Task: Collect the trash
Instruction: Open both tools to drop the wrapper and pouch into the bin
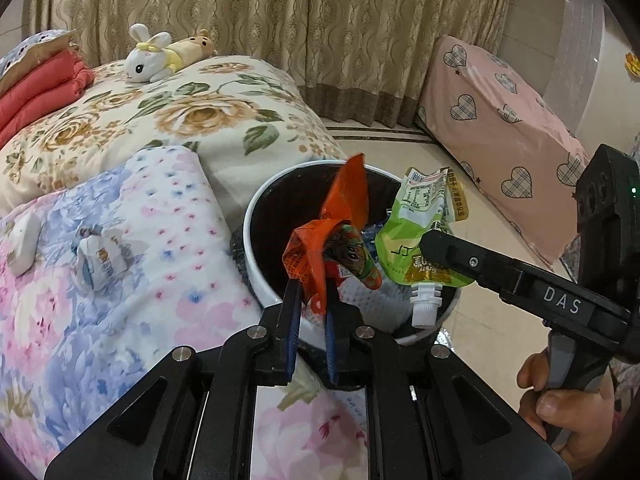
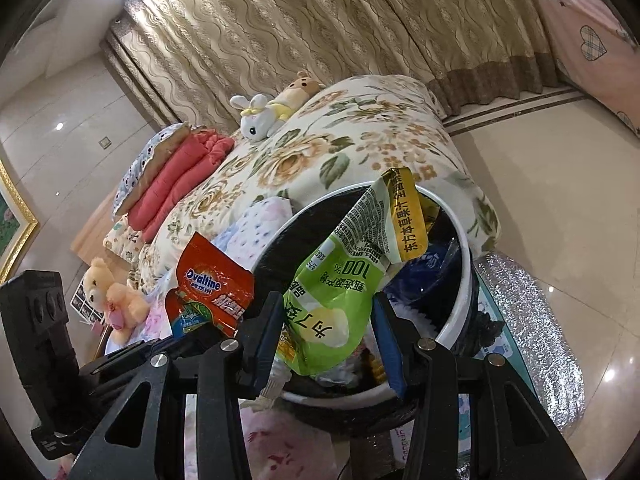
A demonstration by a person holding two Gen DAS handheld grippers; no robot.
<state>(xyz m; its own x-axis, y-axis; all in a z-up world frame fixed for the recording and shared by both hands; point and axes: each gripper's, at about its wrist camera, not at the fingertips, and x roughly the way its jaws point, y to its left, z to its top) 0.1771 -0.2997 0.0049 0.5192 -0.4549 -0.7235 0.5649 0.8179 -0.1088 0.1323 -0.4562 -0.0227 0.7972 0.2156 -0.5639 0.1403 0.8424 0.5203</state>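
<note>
Over the white trash bin (image 1: pixel 256 280), left gripper (image 1: pixel 311 308) is pinching an orange Ovaltine packet (image 1: pixel 340 216), right gripper (image 2: pixel 326 328) clamping a green juice pouch (image 2: pixel 340 288).

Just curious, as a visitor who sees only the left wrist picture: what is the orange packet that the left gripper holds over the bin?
Observer: The right wrist view shows its printed front. The orange packet reads "Ovaltine".
Operator: And the green one beside it?
Observer: In that view the green pouch sits between the fingers of the right gripper, over the white bin, with "100%" printed on it upside down.
Operator: Is there anything else I can't see?
Observer: Yes, a tan teddy bear sits far left, beyond the bed.
</note>
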